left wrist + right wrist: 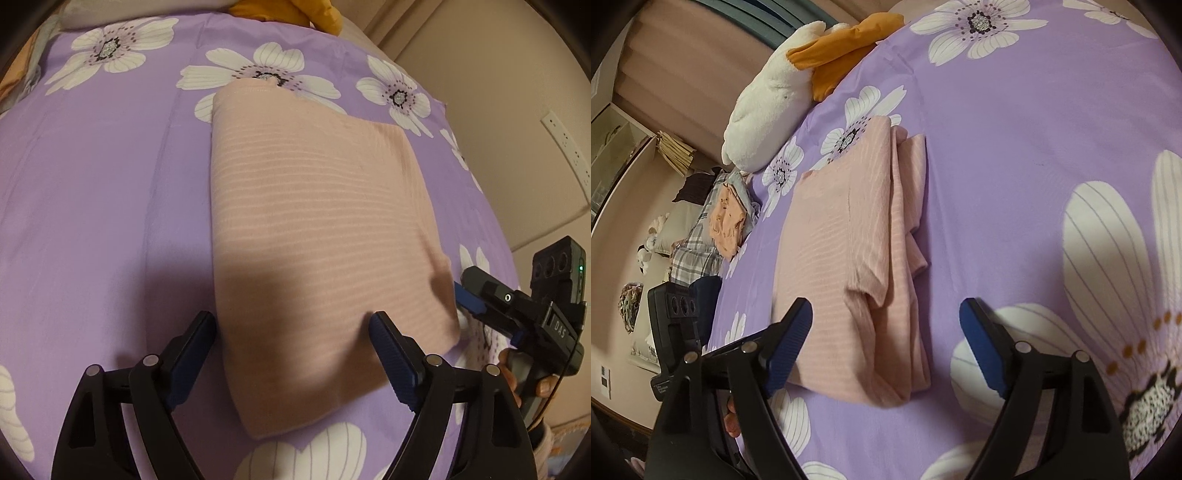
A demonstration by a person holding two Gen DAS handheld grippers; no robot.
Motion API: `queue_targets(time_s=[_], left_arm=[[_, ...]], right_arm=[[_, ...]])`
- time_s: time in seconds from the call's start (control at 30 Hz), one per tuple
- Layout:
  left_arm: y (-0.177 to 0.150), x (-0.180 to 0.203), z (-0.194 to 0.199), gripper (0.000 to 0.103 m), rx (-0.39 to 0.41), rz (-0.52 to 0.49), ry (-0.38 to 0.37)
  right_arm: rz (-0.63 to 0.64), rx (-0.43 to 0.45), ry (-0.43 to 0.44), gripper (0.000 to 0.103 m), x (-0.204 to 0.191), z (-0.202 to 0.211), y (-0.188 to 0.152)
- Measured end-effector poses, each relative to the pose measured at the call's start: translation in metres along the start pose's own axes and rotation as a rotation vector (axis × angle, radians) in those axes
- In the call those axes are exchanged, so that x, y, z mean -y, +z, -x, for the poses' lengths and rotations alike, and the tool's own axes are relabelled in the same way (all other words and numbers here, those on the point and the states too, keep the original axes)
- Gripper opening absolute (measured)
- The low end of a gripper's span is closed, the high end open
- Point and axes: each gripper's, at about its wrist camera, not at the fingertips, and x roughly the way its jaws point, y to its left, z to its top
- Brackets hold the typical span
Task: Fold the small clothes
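Both grippers (291,350) (886,339) wide open, empty; pink striped garment (317,229) folded flat.

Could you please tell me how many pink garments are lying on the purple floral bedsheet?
1: a folded pale pink striped knit garment lies on the purple floral bedsheet, just ahead of both grippers. An orange-pink printed garment sits on a pile beyond the sheet's edge; others may be hidden.

You are looking at open purple bedsheet (110,192) lying to the left of your left gripper (291,354) and to the right of your right gripper (886,339), while the folded pink garment (849,258) is lying between them and a plush toy (768,110) is crowding the far edge.
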Motion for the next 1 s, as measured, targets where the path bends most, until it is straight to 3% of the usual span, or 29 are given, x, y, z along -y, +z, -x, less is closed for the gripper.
queue_targets(time_s=[1.0], left_arm=[[0.029,-0.003,-0.023,0.089,0.034,0.012,-0.053]], right_arm=[[0.043,-0.012,0.037,0.083,-0.006,-0.037,0.031]])
